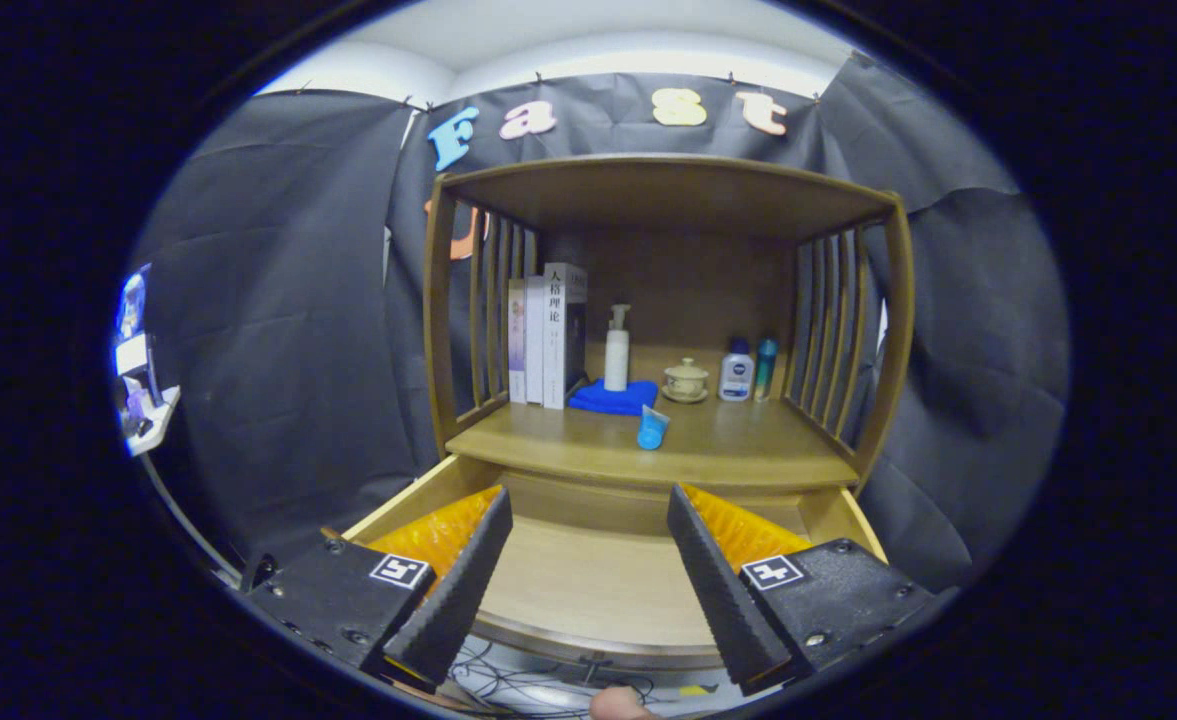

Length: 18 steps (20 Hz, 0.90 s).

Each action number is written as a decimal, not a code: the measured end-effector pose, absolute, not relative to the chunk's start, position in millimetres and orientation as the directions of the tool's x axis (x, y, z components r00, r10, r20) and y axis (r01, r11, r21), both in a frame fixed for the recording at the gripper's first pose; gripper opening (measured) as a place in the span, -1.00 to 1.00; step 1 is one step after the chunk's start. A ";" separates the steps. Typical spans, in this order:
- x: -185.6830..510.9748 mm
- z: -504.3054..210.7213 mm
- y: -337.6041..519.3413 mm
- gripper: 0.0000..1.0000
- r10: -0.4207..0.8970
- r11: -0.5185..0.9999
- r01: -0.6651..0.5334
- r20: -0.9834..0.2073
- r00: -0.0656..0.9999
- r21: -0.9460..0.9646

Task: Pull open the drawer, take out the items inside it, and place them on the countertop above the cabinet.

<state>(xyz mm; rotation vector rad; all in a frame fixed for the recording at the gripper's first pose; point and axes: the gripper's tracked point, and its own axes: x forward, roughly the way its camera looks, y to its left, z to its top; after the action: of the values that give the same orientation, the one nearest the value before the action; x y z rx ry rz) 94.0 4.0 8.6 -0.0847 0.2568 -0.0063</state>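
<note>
The wooden cabinet's drawer (588,590) stands pulled out below the countertop (738,450); its bare wooden floor shows between my fingers with no item visible on it. A small blue tube (652,428) lies on the countertop near its front edge. My gripper (588,510) hovers over the drawer, open, with nothing between its fingers; each finger hides part of a drawer side.
At the back of the countertop stand three books (546,335), a white pump bottle (616,350) on a blue cloth (612,398), a lidded cup (686,380), a small white bottle (736,371) and a teal bottle (765,368). Slatted side rails and a top shelf (668,190) enclose the countertop. Cables lie on the floor below.
</note>
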 end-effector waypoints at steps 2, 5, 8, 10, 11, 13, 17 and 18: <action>78.1 -8.0 7.7 0.98 -0.023 0.997 0.005 -0.229 0.973 -0.079; 60.0 -36.0 9.6 0.98 -0.041 0.995 0.023 -0.189 0.981 -0.095; 42.3 -74.0 13.8 0.98 -0.065 0.995 0.049 -0.199 0.978 -0.087; 37.4 -97.9 17.1 0.98 -0.071 0.995 0.055 -0.210 0.975 -0.082; 37.9 -108.8 16.3 0.98 -0.083 0.993 0.064 -0.215 0.973 -0.095; 39.5 -126.5 8.8 0.98 -0.127 0.988 0.104 -0.220 0.967 -0.113; 43.7 -149.6 0.6 0.99 -0.204 0.975 0.176 -0.229 0.952 -0.139; 43.7 -155.8 -3.1 0.98 -0.229 0.969 0.199 -0.237 0.944 -0.147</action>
<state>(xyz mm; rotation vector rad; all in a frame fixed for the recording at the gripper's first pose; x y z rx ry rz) 43.7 -3.1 -155.8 -0.1217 0.2551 -0.2186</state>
